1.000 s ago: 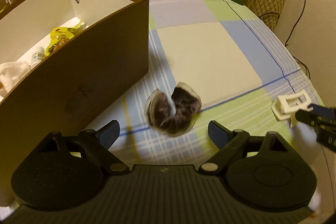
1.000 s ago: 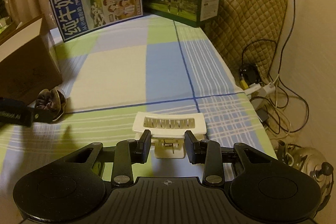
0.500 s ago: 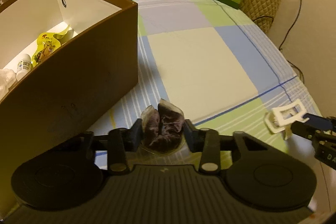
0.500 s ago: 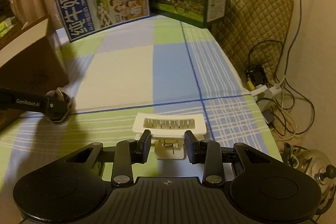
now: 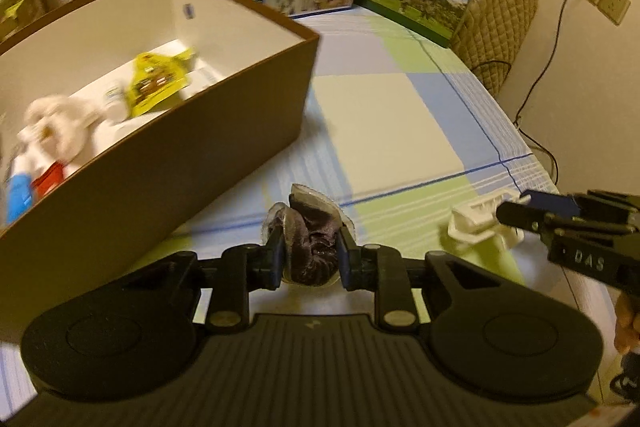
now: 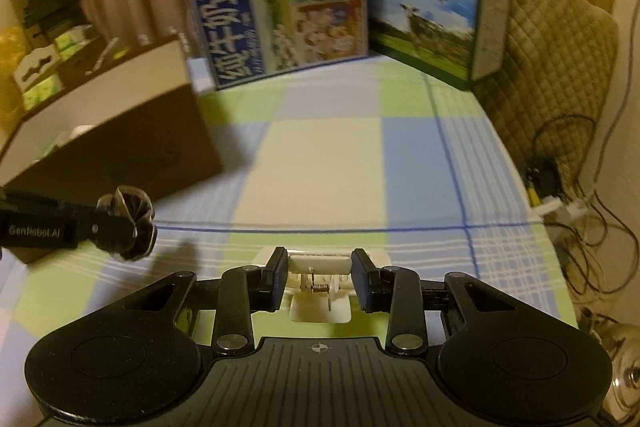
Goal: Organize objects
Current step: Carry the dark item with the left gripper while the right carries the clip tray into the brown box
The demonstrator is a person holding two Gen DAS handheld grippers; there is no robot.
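Meanwhile, brown box [image 5: 168, 163] holds yellow packet [image 5: 158, 85] (blurred) — left gripper [image 5: 311, 255] clamps scrunchie [image 5: 312, 247], right gripper [image 6: 319, 277] clamps white clip [image 6: 319, 291].

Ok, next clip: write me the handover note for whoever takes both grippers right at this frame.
Left gripper: shut on the dark scrunchie, apparently lifted off the checked cloth, beside the brown box.
Right gripper: shut on the white hair clip, low over the cloth.
Done: box already holds a yellow packet, a white fluffy item and other small things; blurred.
Left: probably drop the scrunchie, then the clip, into the box.
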